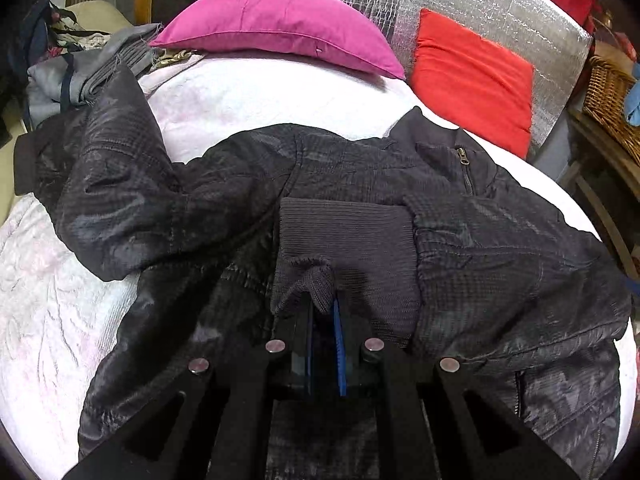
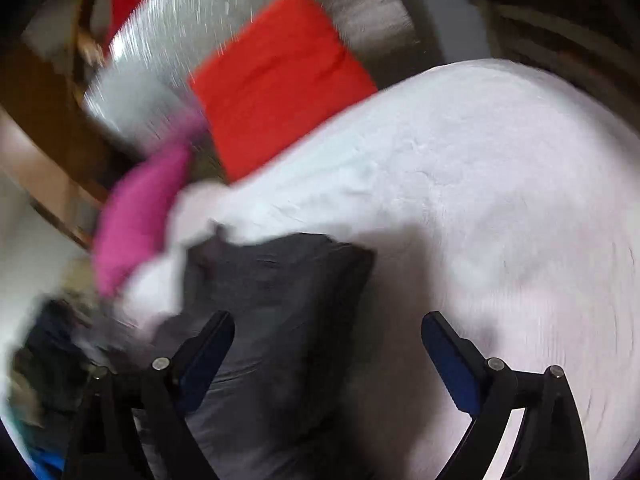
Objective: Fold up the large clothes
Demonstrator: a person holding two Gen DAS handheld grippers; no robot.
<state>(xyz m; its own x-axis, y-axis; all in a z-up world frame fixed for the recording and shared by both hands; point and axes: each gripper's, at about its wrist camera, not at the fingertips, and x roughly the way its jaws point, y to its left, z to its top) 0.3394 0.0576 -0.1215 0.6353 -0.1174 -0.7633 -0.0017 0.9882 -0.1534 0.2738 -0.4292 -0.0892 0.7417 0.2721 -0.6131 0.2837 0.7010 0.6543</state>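
A large black jacket lies spread on a white bedspread, zipper collar at the right, one sleeve stretched to the far left. My left gripper is shut on the ribbed knit cuff of the other sleeve, which is drawn across the jacket's middle. In the blurred right wrist view, my right gripper is open and empty above the bed, its left finger over a dark part of the jacket.
A magenta pillow and a red cushion lie at the bed's far side against a silver foil panel. A pile of clothes sits at the far left. A wicker basket stands at right.
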